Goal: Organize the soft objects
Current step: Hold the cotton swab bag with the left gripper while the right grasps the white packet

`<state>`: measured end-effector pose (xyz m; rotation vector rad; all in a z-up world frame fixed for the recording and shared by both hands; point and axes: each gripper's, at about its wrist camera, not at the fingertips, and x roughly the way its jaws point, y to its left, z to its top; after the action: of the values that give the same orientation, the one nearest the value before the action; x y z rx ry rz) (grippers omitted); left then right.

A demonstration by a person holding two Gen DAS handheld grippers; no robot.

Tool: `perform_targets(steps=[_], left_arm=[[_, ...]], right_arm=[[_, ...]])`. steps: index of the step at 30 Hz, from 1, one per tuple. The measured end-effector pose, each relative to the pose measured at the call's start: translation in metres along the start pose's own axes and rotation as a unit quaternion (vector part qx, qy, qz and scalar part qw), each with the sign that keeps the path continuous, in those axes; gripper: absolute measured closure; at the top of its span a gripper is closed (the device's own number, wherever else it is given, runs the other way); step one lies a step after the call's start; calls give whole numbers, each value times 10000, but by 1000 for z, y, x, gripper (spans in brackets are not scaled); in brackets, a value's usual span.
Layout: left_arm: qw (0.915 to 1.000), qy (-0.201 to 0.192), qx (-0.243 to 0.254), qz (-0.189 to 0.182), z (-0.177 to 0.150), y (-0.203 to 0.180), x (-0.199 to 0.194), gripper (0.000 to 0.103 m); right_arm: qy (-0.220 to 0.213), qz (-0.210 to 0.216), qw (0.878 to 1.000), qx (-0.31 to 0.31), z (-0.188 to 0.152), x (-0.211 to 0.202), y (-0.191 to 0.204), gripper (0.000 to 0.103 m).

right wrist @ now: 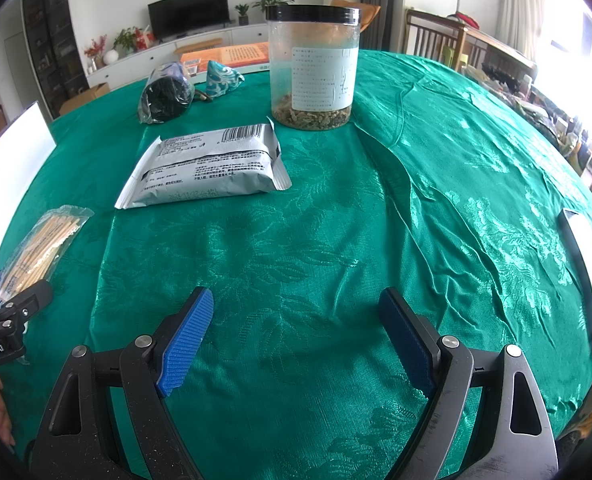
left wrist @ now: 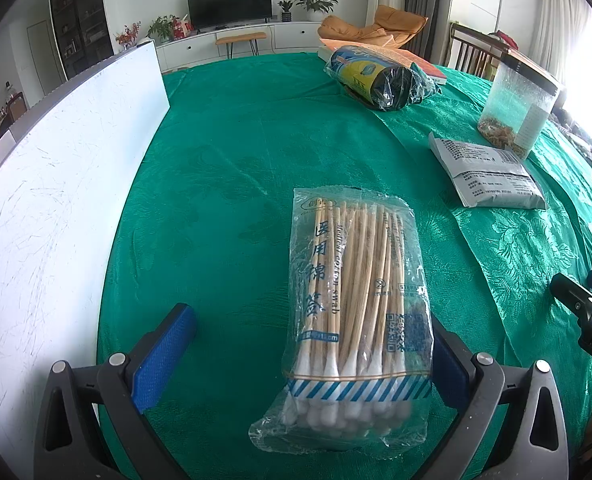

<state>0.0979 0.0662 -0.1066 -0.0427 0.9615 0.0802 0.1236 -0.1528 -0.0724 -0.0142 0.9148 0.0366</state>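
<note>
The left hand-held gripper [left wrist: 308, 344] stands wide open, low over the green tabletop [left wrist: 235, 152]. Between its two blue pads [left wrist: 163, 356] lies a clear bag of cotton swabs [left wrist: 356, 312], with the cotton tips toward the camera and the wooden sticks pointing away. The bag rests close against the right pad, which it partly hides, while a clear gap remains to the left pad; I cannot tell if the right pad really touches it. The fingers do not squeeze the bag.

The right hand-held gripper [right wrist: 296, 340] is also wide open and has nothing between its blue pads [right wrist: 185, 344], only the cloth under it.

Further out from the left hand-held gripper, a white board [left wrist: 55, 184] lies along the left edge of the tabletop. To the right of the swabs, well apart, lies a flat grey packet [right wrist: 207, 168] with printed text and a barcode. Behind the packet stands a clear jar [right wrist: 312, 68] with a black lid, upright, with some brownish matter at its bottom. Further back lies a dark roll in plastic wrap [right wrist: 165, 94], and beside it a small blue-white pouch [right wrist: 221, 78].
</note>
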Motion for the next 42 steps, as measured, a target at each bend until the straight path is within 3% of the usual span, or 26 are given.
perform_targets(steps=[17,20,22,25,29,31,37,42], left_arm=[[10000,0,-3,-1,0,0,0,0],[10000,0,-1,2,0,0,-1,0],[10000,-1,-3,0,0,0,0,0],[10000,0,-2,0,0,0,0,0],[10000,-1,-2,-1,0,0,0,0],[10000,-1,-2,0,0,0,0,0],[10000,-1,-3,0,0,0,0,0],[10000,-1,-4,1,0,0,0,0]], right_arm=[[29,40,10000,-9,1,0,0,16],[-108,547,9984,-52,15,-6,-2,17],[-374,750,9963,-181,38,-12,1,17],[-361,1273,9891,-644,84,-2,17,17],[57,1582,9749,-1564,129,41,56,17],[163,1541,9711,-1815,140,61,68,17],[993,1813,9626,-1754,147,106,67,18],[1972,1968,9481,-1533,127,89,44,16]])
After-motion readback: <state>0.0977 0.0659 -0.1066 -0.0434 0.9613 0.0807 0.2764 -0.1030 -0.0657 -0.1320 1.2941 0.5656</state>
